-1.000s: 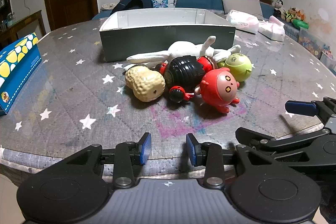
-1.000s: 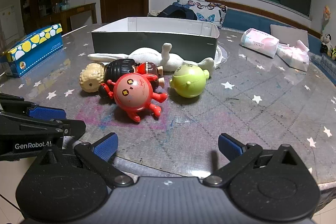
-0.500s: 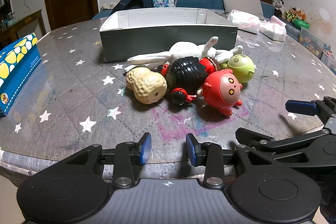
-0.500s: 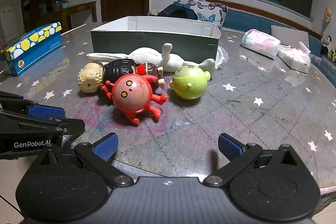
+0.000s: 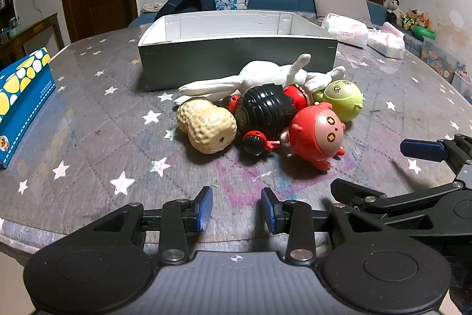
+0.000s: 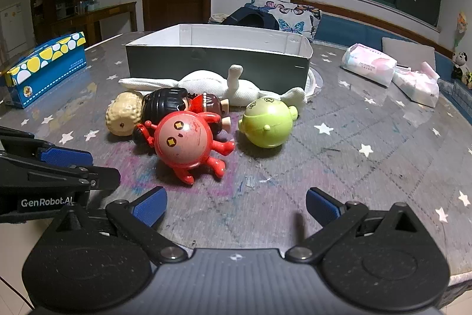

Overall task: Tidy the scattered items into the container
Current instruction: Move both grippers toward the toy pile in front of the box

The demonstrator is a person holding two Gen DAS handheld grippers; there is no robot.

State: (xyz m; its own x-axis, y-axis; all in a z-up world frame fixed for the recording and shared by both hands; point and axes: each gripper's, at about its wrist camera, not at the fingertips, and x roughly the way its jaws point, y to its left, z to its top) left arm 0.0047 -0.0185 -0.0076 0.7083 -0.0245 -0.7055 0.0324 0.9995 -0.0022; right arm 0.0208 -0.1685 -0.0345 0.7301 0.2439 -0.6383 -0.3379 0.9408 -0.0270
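A pile of toys lies on the star-patterned table in front of the grey open box [image 5: 236,61] [image 6: 218,64]. The pile holds a white plush [image 5: 259,79] [image 6: 212,85], a peanut toy [image 5: 206,126] [image 6: 124,114], a black-haired red doll [image 5: 265,108] [image 6: 177,105], a red round figure [image 5: 317,135] [image 6: 185,141] and a green round figure [image 5: 342,99] [image 6: 268,123]. My left gripper [image 5: 236,207] hovers at the table's near edge, short of the peanut and doll, open and empty. My right gripper [image 6: 236,204] is spread wide and empty, near the red and green figures.
A blue and yellow tissue box [image 5: 20,105] [image 6: 47,67] stands at the left. Two tissue packs [image 5: 348,30] [image 6: 368,64] lie at the back right. Each gripper's finger shows in the other's view: right [image 5: 421,149], left [image 6: 66,155]. A sofa with cushions runs behind the table.
The left gripper has crept slightly closer to the toys. The right gripper has stayed put, and both jaws keep the same spread.
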